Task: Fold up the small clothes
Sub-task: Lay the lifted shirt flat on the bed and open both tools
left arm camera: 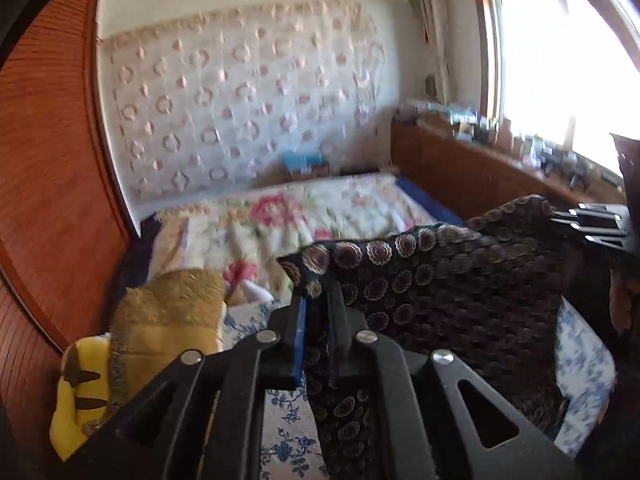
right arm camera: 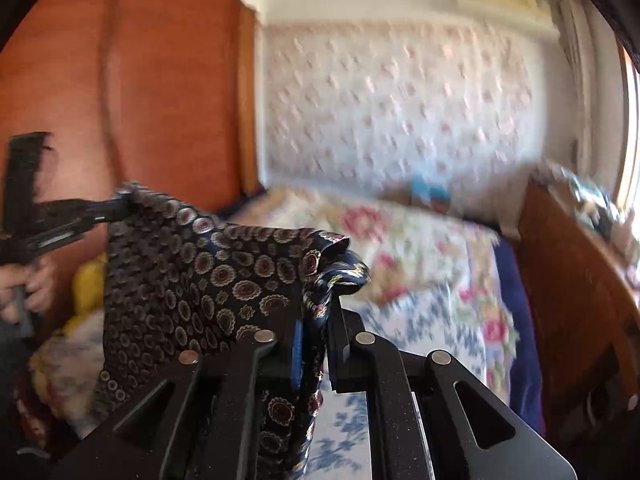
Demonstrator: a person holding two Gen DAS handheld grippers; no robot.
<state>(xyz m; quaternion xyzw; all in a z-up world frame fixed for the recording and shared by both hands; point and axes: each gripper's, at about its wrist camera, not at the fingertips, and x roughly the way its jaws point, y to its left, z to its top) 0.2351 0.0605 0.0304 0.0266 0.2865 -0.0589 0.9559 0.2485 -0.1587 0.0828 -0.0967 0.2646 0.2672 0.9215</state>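
A dark cloth (left arm camera: 440,280) printed with round flower medallions hangs stretched in the air over the bed, held by both grippers. In the left wrist view my left gripper (left arm camera: 317,300) is shut on one upper corner, and the fabric runs down between its fingers. My right gripper (left arm camera: 560,216) comes in from the right edge at the cloth's far corner. In the right wrist view my right gripper (right arm camera: 318,312) is shut on a bunched corner of the cloth (right arm camera: 192,272). The left gripper (right arm camera: 126,202) pinches the opposite corner, with a hand (right arm camera: 36,284) on its handle.
Under the cloth lies a bed with a floral quilt (left arm camera: 280,216) and a blue-and-white sheet (left arm camera: 288,420). A golden cushion (left arm camera: 172,312) and a yellow plush toy (left arm camera: 76,392) sit at its left. A wooden wardrobe (left arm camera: 52,160) stands left, a cluttered wooden ledge (left arm camera: 460,168) right.
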